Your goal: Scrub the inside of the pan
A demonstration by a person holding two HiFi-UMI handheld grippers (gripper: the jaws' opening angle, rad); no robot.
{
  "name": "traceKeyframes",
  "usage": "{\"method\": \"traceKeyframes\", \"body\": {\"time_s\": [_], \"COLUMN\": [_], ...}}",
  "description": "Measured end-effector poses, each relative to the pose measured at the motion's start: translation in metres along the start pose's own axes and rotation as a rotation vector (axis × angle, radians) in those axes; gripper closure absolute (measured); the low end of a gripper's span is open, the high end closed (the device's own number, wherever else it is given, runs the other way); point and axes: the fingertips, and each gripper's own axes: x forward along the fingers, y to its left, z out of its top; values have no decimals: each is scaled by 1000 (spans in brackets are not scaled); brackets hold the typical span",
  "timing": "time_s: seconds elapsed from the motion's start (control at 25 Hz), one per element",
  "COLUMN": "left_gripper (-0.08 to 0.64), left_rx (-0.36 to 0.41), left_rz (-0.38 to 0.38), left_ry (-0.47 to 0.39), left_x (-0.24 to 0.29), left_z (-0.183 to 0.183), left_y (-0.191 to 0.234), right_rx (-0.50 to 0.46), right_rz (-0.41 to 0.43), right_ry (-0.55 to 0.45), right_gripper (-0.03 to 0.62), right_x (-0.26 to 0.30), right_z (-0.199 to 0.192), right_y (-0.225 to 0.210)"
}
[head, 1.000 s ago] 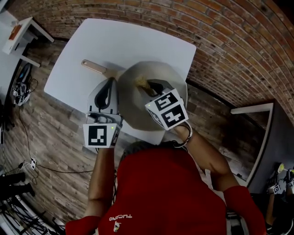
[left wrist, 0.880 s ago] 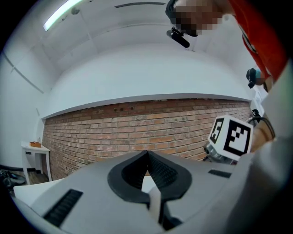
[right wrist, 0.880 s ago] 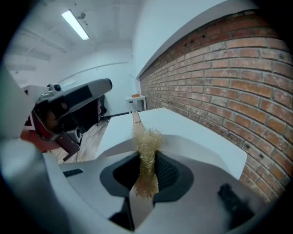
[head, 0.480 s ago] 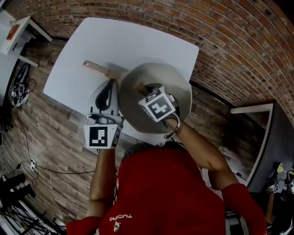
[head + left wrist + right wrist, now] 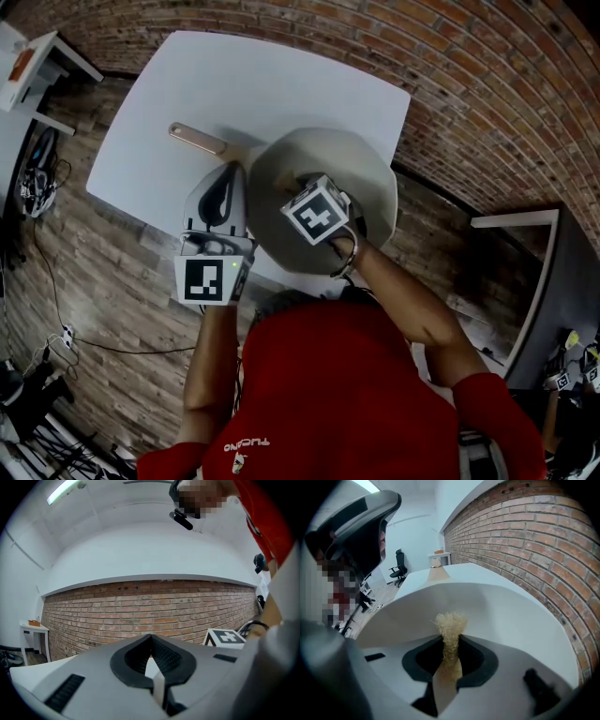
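Firmly, right claw (image 5: 450, 645) pinches a scrubber (image 5: 451, 623) inside the pan (image 5: 513, 620); left claw (image 5: 152, 641) clamps its rim.

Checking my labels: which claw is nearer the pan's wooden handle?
Left. The left claw grips the pan by its rim, near the handle; the right claw is inside the pan, holding a brush, farther away.

The right gripper (image 5: 451, 657) has its jaws clamped on a tan scrubber (image 5: 451, 626), frayed fibres poking forward into the pale pan (image 5: 515, 616) ahead; a brick wall (image 5: 543, 550) runs along the right.
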Motion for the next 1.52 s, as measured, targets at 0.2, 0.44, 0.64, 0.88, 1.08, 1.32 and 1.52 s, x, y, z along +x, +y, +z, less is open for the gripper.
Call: {"method": "traceKeyframes", "body": {"time_s": [0.2,0.44,0.64,0.88,1.08,1.32,1.52], "left_gripper": [548,548,548,548,548,548,548], "left_rx": [-6,-11,-15,-20,-21,-15,-18], "left_rz": [-9,-17,-32,-31,-32,-22,-20], "left_ry": [0,5,-2,1,-9,-18,-42], "left_x": [1,1,1,-1,-1,-6,-9], "left_z": [0,-4,-2,-4,-1,2,6], "left_y": [1,3,-1,0,-2,-1,0], "right_rx": [48,117,158,160,73,-34,-19], "right_rz": [-46,-130,-183,-124,-3,44,30], "right_ry": [54,132,161,100,81,159,201], "right_gripper": [506,506,506,506,506,506,506], "right_x": [0,-11,-19,-21,-22,-10,-5], "right_z": [-16,-36,-48,-37,-20,-33,-45], "right_y": [-20,-57,-75,-57,-5,28,19]}}
